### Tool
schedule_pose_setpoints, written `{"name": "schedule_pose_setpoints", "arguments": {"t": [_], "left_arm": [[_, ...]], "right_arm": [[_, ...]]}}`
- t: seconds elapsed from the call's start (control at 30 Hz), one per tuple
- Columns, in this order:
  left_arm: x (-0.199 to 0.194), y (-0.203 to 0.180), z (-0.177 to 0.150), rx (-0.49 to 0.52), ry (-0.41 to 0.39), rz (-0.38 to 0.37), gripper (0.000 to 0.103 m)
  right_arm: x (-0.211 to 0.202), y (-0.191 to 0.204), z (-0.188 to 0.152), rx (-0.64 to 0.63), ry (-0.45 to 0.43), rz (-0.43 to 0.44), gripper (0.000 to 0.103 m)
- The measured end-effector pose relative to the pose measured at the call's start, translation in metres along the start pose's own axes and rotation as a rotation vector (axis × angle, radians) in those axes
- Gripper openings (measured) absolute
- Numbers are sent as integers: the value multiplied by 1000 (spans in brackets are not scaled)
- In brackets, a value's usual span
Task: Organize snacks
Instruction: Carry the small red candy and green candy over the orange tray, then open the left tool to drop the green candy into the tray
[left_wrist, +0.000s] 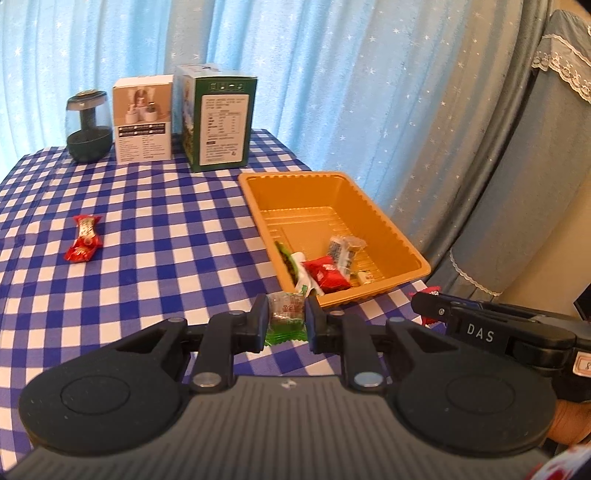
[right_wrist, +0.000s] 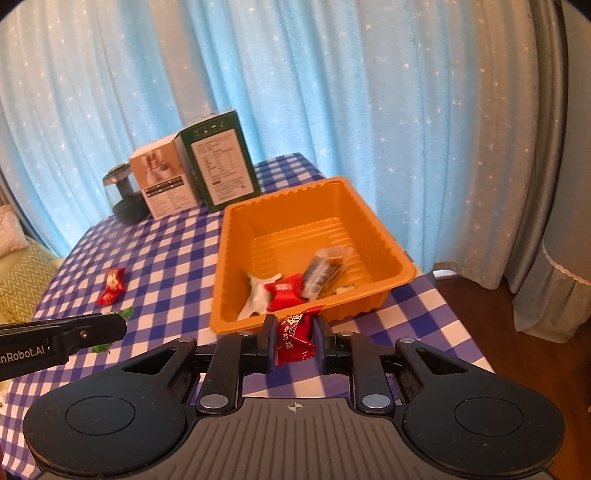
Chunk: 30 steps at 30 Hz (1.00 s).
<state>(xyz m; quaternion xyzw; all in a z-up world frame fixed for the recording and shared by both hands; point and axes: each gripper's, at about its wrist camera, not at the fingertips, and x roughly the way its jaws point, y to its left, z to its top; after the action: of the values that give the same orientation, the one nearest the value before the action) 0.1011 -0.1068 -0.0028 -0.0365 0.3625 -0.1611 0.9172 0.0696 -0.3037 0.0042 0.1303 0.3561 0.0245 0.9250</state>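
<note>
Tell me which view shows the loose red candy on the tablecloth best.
The left wrist view: the red candy lies in open sight, its wrapper print and twisted ends showing. The right wrist view shows the same candy smaller and blurrier, near the left edge.

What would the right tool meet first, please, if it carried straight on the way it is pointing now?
Most likely the near wall of the orange tray, just beyond the right tool, which is shut on a red candy. Depth is unclear: if held high enough, it could pass over the rim to the snacks inside.
</note>
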Motion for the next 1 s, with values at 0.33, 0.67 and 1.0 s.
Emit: {"name": "schedule_pose_setpoints", "arguments": {"t": [0.33, 0.67, 1.0], "left_arm": [[30, -20, 26, 35, -2, -32, 18], [76, -35, 44, 83, 22, -58, 18], [114, -38, 52, 104, 39, -68, 18]], "right_arm": [[17, -20, 24, -1, -18, -6, 21], [46, -38, 49, -11, -23, -17, 21], [67, -52, 64, -3, -22, -26, 21]]}}
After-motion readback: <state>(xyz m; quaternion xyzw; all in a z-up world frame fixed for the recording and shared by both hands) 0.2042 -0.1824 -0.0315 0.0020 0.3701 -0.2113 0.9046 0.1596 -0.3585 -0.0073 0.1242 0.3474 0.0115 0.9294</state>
